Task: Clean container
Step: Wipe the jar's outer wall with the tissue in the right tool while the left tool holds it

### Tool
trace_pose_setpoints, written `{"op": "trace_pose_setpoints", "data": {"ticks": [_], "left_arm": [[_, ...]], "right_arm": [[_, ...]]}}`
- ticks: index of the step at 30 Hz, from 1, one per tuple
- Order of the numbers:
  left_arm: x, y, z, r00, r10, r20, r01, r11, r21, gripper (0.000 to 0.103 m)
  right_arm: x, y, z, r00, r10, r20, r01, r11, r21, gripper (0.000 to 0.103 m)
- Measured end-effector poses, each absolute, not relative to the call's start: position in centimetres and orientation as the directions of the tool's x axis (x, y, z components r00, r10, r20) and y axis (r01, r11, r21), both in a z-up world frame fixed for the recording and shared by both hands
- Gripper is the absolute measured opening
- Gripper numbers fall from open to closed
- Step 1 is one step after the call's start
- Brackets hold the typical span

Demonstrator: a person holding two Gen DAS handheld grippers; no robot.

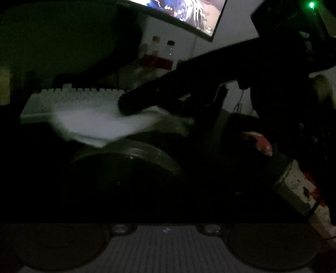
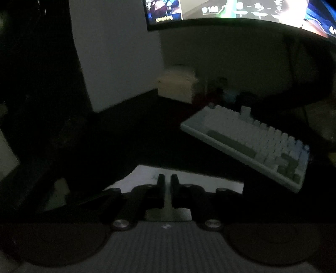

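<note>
The scene is very dark. In the left wrist view a round dark container [image 1: 126, 161] sits just ahead of my left gripper. Only the left gripper's grey housing [image 1: 168, 243] shows, and its fingers are lost in the dark. My right gripper [image 1: 126, 106] reaches in from the upper right, shut on a white tissue [image 1: 90, 121] that hangs blurred above the container's far rim. In the right wrist view the right gripper [image 2: 167, 180] has its fingers almost together, with the white tissue [image 2: 199, 180] spread beyond them.
A white keyboard [image 1: 73, 96] [image 2: 252, 142] lies behind the container. A lit monitor [image 1: 184, 14] [image 2: 241, 10] hangs above it. Small bottles [image 1: 155, 48] stand at the back. A red-and-white object [image 1: 260, 142] and a pale box [image 1: 298, 189] are on the right.
</note>
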State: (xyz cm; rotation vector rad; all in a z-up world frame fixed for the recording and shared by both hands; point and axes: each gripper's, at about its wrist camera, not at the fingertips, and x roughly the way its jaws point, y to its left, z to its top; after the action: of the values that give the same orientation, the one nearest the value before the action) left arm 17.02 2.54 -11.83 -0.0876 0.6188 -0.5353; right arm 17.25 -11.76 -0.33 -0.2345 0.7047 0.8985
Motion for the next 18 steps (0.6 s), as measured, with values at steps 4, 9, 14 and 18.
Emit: {"op": "trace_pose_setpoints", "data": {"ticks": [4,9,14,18], "left_arm": [[16.8,2.0,-12.1,0.696,-0.473,-0.540,0.443,0.875,-0.196,0.041],[16.9,2.4,-12.0,0.687,-0.488,-0.539,0.438,0.869,-0.229,0.042],[17.0,2.1,-12.0,0.713,-0.425,-0.558,0.400,0.900,-0.175,0.042],[16.9,2.1,-12.0,0.709,-0.436,-0.555,0.402,0.896,-0.190,0.042]], "right_arm": [[18.6,-11.5,-0.2,0.411,0.601,-0.685,-0.777,0.624,0.081,0.007],[19.2,-11.3,-0.5,0.463,0.546,-0.698,-0.756,0.654,0.010,0.007],[17.3,-10.5,-0.6,0.407,0.628,-0.663,-0.812,0.582,0.053,0.008],[17.8,-10.5,-0.7,0.421,0.622,-0.660,-0.792,0.606,0.066,0.008]]}}
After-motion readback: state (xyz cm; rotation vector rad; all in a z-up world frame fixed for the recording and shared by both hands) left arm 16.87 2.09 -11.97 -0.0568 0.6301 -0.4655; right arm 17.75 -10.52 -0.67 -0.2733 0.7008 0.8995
